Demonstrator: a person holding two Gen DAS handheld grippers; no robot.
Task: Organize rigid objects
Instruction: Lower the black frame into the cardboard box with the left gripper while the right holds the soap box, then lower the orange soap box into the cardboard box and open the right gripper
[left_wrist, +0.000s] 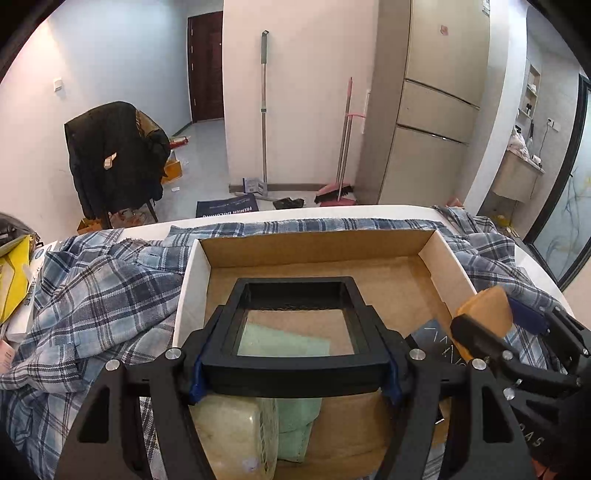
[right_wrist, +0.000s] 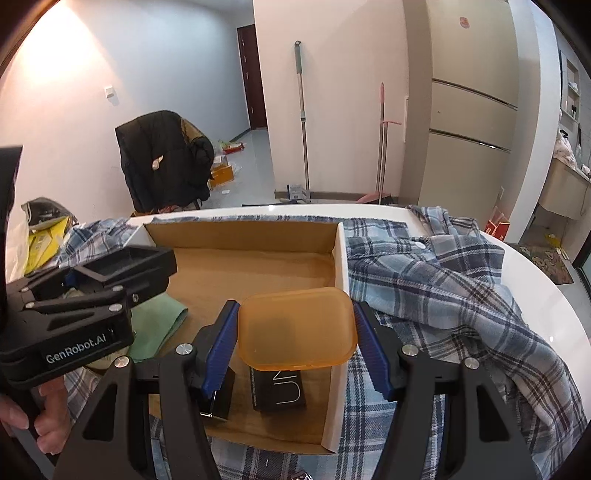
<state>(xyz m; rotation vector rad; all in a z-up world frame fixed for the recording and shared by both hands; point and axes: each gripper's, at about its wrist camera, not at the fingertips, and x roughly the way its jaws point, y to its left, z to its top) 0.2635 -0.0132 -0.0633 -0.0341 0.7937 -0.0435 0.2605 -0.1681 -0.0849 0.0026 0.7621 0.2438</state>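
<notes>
An open cardboard box (left_wrist: 317, 251) (right_wrist: 243, 236) lies on a plaid cloth. My left gripper (left_wrist: 295, 373) is shut on a black square frame (left_wrist: 295, 291), held over the box's left part; the frame also shows in the right wrist view (right_wrist: 125, 266). My right gripper (right_wrist: 297, 343) is shut on an orange translucent plastic case (right_wrist: 295, 328), held over the box's right wall; the case shows in the left wrist view (left_wrist: 487, 310). In the box lie a green cloth (right_wrist: 155, 328) (left_wrist: 280, 341), a black box with white lettering (right_wrist: 280, 391) and a small black object (right_wrist: 218, 398).
The plaid cloth (right_wrist: 443, 288) covers a white table (right_wrist: 535, 280). A roll of tape (left_wrist: 236, 432) sits under my left gripper. Yellow packaging and papers (left_wrist: 14, 280) lie at the table's left. A chair with a black jacket (left_wrist: 114, 158) stands beyond.
</notes>
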